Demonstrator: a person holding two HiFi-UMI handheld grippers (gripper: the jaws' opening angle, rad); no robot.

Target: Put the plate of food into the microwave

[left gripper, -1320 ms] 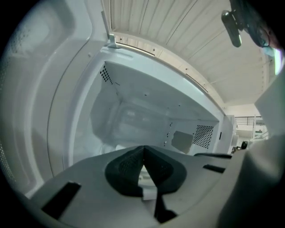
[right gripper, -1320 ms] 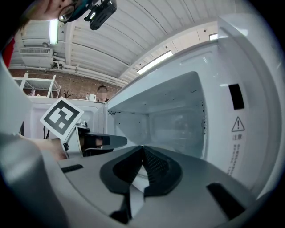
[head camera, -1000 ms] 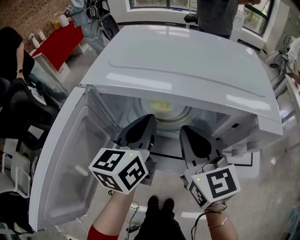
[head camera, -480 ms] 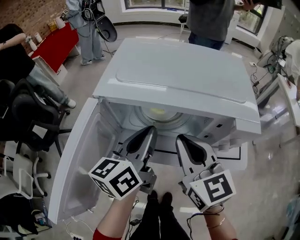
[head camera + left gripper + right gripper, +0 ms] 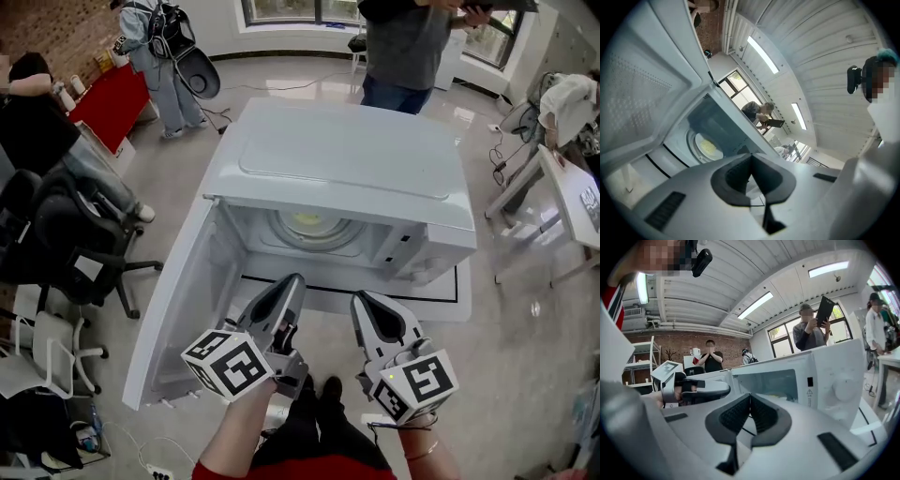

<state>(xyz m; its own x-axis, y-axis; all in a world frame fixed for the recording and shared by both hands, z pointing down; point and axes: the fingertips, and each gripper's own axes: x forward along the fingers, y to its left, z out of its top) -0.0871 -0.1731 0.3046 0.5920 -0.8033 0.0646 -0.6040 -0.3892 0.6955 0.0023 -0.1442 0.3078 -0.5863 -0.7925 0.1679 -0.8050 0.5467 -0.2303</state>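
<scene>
A white microwave [image 5: 347, 169] stands below me with its door [image 5: 178, 309] swung wide to the left. Inside it, on the turntable, lies a plate with yellow food [image 5: 314, 222], which the left gripper view also shows as a plate of food [image 5: 707, 146] in the cavity. My left gripper [image 5: 286, 286] and right gripper [image 5: 367, 302] hover side by side just in front of the microwave's mouth, outside it. Both are shut with nothing between their jaws. In the right gripper view the microwave's control panel [image 5: 834, 380] is on the right and the left gripper [image 5: 693, 390] on the left.
The microwave rests on a white surface marked with a black line [image 5: 375, 295]. A black office chair [image 5: 56, 244] and a red table [image 5: 108, 89] are at left. People stand behind the microwave [image 5: 403, 47] and at upper left [image 5: 159, 47]. A white table [image 5: 572, 197] is at right.
Both grippers have drawn back out of the microwave mouth toward me, and my view has pulled away so the whole microwave shows. The plate stays inside.
</scene>
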